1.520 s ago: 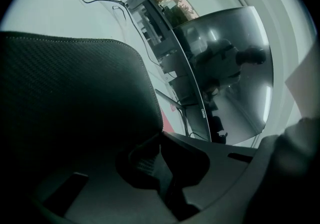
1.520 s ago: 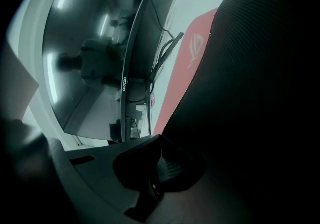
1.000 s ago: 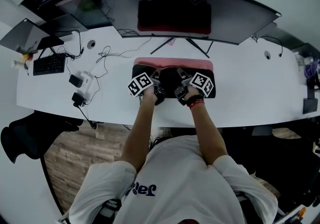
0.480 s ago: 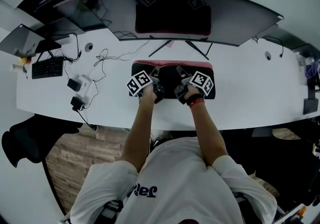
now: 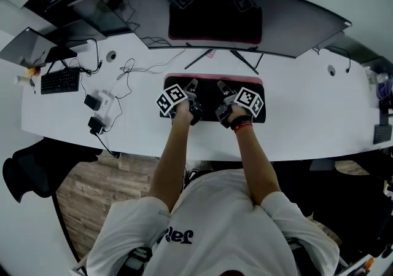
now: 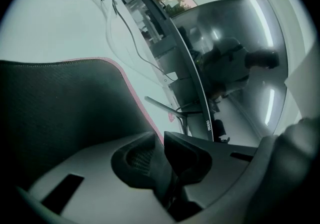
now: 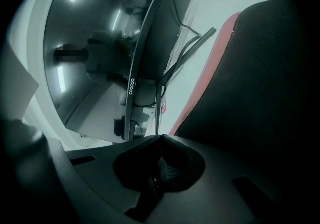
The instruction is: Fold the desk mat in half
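The desk mat (image 5: 209, 98) lies doubled over on the white desk, black underside up, with a thin pink strip (image 5: 212, 75) showing along its far edge. Both grippers rest on it near that edge. My left gripper (image 5: 193, 85) has just been opening its jaws; in the left gripper view they (image 6: 162, 135) stand slightly apart, with the mat's pink-trimmed edge (image 6: 135, 99) ending at their tips and not pressed. My right gripper (image 5: 221, 86) is shut (image 7: 161, 137), and the mat's edge (image 7: 220, 43) runs into its closed tips.
A wide curved monitor (image 5: 215, 19) stands just behind the mat, its stand legs (image 5: 242, 58) reaching toward the pink strip. Cables (image 5: 132, 69), power adapters (image 5: 98, 106) and a keyboard (image 5: 60, 79) lie at the left. The desk's front edge (image 5: 184, 152) runs below my arms.
The black upper layer has slid farther toward the monitor with both grippers, and the pink strip at the far edge has shrunk from a broad band to a thin line.
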A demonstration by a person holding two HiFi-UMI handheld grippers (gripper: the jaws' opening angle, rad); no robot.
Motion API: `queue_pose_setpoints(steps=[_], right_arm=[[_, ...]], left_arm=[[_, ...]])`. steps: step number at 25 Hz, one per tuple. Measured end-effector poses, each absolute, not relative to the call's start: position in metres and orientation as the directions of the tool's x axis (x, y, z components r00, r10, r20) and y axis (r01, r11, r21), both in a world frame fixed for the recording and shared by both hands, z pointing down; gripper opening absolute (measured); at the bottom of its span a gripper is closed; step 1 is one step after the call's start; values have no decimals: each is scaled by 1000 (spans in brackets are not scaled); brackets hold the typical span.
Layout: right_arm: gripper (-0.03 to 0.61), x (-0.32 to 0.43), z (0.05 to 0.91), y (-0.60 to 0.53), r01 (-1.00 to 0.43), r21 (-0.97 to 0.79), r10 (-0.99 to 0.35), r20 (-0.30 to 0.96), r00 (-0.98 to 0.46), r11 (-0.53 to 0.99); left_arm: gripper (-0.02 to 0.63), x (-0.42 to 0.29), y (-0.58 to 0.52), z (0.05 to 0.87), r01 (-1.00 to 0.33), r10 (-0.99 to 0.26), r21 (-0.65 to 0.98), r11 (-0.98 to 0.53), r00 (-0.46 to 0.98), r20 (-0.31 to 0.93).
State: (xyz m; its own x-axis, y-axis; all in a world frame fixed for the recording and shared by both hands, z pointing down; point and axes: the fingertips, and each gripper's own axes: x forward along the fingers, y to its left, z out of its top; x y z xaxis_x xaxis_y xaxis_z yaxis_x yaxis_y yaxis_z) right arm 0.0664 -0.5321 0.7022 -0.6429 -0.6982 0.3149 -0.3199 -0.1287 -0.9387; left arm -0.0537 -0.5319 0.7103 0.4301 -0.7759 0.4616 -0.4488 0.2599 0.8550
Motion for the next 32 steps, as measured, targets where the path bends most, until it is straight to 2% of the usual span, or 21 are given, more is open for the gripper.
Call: queue_pose_setpoints(steps=[4,9,12,24,32], right_arm=[[14,69,688,-532,-358,-931,-704,299,-644,-69],[14,74,670,-523,-563,-824,-665,389,-638,59],[14,77,657,-512,-641,-758,-666,417,-619,120],[14,103,623,-435,-723,-680,-730,432,-529,121],[14,101,602,-380,-764,-628,-761,422,-493,146]], left_arm=[[112,-51,-531,695,-422,-793,881,215,451,410],[120,-46,-520,676,-435,-790,884,173,475,388],[120,-47,-507,668,-459,-782,874,160,481,395],[124,-48,-430,622,-531,-784,846,45,506,360],[124,-67,-374,601,-683,-779,727,-64,489,391]])
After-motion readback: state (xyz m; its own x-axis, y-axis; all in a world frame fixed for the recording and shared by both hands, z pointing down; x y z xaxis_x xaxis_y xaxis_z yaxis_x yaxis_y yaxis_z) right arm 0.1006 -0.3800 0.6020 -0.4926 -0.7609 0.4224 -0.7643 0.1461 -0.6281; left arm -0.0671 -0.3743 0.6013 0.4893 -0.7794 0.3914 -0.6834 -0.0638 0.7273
